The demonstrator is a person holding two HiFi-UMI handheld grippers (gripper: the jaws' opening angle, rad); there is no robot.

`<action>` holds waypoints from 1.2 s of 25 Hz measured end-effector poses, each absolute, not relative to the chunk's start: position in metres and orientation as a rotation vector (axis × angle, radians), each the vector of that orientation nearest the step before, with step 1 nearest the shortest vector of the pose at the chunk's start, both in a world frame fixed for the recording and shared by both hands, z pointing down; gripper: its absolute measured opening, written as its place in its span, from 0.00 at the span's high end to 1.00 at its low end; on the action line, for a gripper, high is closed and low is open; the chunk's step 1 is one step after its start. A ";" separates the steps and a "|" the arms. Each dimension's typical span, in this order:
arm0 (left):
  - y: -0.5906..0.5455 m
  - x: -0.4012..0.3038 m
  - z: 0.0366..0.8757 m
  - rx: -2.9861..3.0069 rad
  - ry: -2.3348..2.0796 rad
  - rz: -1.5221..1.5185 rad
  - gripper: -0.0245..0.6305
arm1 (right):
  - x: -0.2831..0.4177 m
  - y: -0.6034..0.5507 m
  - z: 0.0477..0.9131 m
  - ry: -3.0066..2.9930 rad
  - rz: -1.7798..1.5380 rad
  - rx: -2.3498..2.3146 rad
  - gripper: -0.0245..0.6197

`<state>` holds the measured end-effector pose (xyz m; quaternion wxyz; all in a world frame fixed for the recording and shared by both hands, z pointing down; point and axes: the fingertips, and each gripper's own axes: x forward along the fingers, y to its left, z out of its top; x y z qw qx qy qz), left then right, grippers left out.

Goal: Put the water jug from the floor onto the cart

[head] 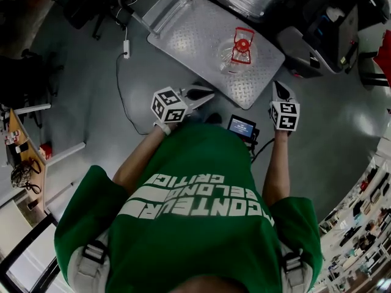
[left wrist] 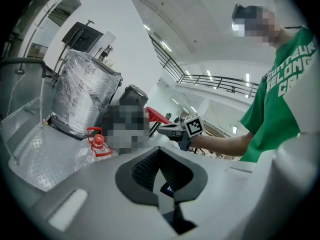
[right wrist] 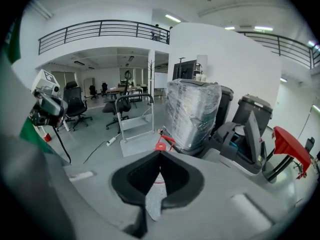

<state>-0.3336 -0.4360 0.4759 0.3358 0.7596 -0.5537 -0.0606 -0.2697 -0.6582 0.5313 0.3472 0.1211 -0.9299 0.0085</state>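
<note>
Both closed and empty, our left gripper (head: 206, 93) and right gripper (head: 278, 91) flank the cart's (head: 183, 29) near corner; water jug (head: 238, 50) stands inboard.

plastic-wrapped load (right wrist: 192, 109) beside grey bins (right wrist: 257, 109); office chairs (right wrist: 75, 101) beyond.

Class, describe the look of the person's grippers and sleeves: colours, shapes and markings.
Left gripper and right gripper: grey, tapering bodies, black ribbed pads, each with a white cube of black square markers. Short green sleeves; shirt lettered white.
</note>
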 end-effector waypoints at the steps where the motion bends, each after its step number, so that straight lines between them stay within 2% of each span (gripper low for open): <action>1: -0.435 -0.330 0.476 1.983 -1.447 -0.157 0.95 | -0.265 -0.656 0.526 -2.417 0.007 0.309 0.97; 10: -0.430 -0.307 0.472 1.977 -1.472 -0.164 0.95 | -0.234 -0.623 0.494 -2.466 -0.034 0.266 0.97; 30: -0.422 -0.306 0.470 1.968 -1.497 -0.144 0.95 | -0.225 -0.576 0.508 -2.476 0.053 0.166 0.97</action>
